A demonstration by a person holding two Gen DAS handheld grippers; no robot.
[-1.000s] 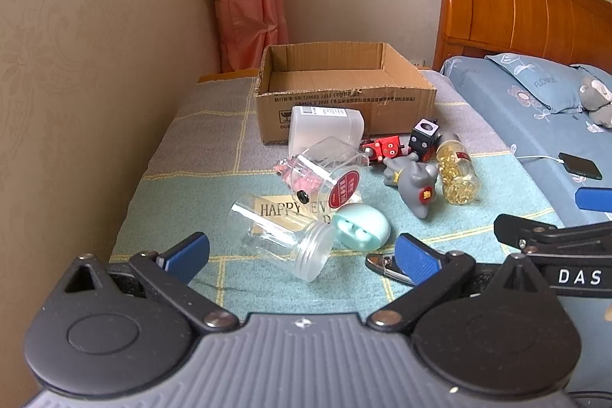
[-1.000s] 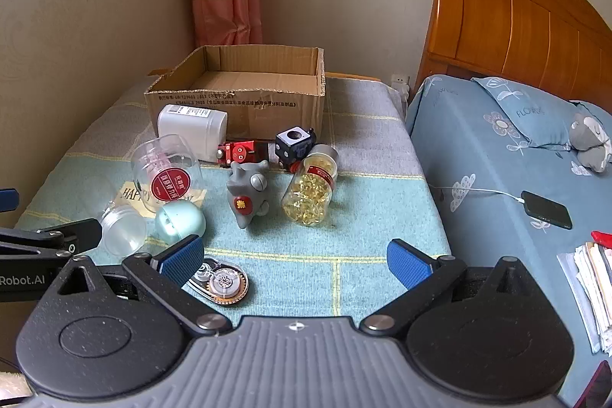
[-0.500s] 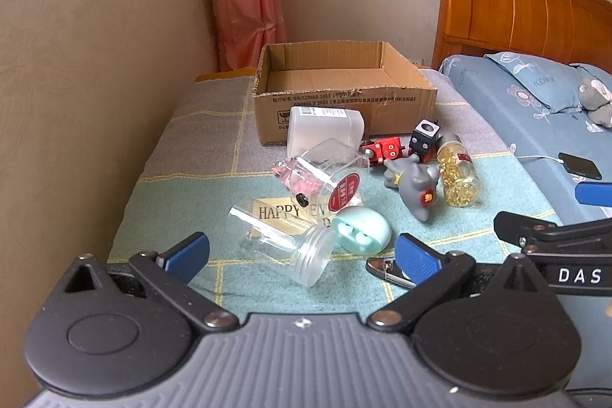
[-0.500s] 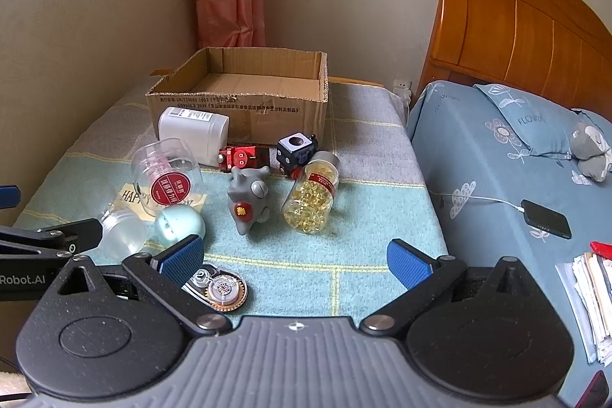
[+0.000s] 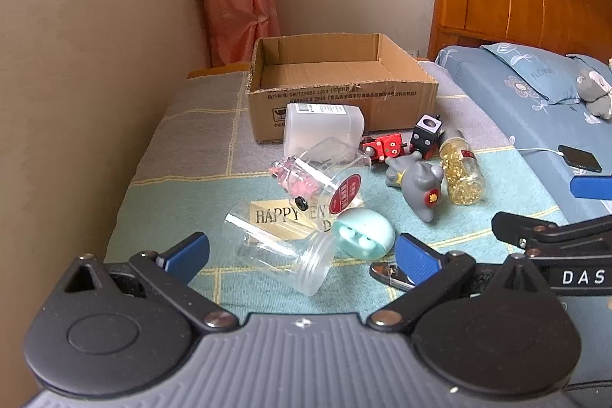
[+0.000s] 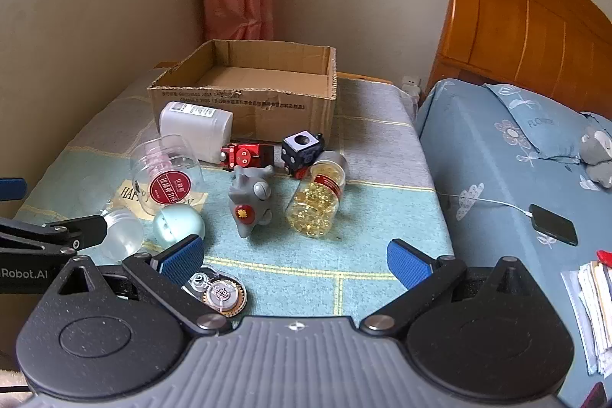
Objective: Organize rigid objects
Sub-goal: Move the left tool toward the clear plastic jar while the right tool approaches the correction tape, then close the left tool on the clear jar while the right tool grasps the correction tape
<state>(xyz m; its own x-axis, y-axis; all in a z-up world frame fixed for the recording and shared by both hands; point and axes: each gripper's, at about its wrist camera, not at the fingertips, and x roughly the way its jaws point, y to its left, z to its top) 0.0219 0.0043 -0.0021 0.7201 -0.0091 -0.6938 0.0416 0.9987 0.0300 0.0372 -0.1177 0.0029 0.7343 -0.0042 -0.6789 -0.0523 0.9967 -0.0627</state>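
An open cardboard box (image 5: 344, 90) (image 6: 244, 102) stands at the back of a cloth-covered table. In front of it lie a white container (image 5: 323, 125), a clear jar with a red label (image 5: 332, 174) (image 6: 168, 174), an empty clear jar (image 5: 279, 251), a mint earbud case (image 5: 363, 232) (image 6: 178, 222), a grey toy (image 5: 419, 184) (image 6: 248, 195), a red toy (image 6: 248, 155), a black cube (image 6: 302, 150) and a bottle of yellow capsules (image 5: 461, 171) (image 6: 319, 199). My left gripper (image 5: 300, 255) is open just short of the empty jar. My right gripper (image 6: 294, 257) is open, nothing between its fingers.
A round tape dispenser (image 6: 218, 291) lies near the table's front edge. A blue-sheeted bed (image 6: 516, 178) with a wooden headboard (image 6: 516, 37) is on the right, with a phone (image 6: 552, 218) and papers (image 6: 591, 308) on it. A wall runs along the left.
Both grippers have edged slightly forward toward the objects; the right view has risen a little. Nothing on the table has moved.
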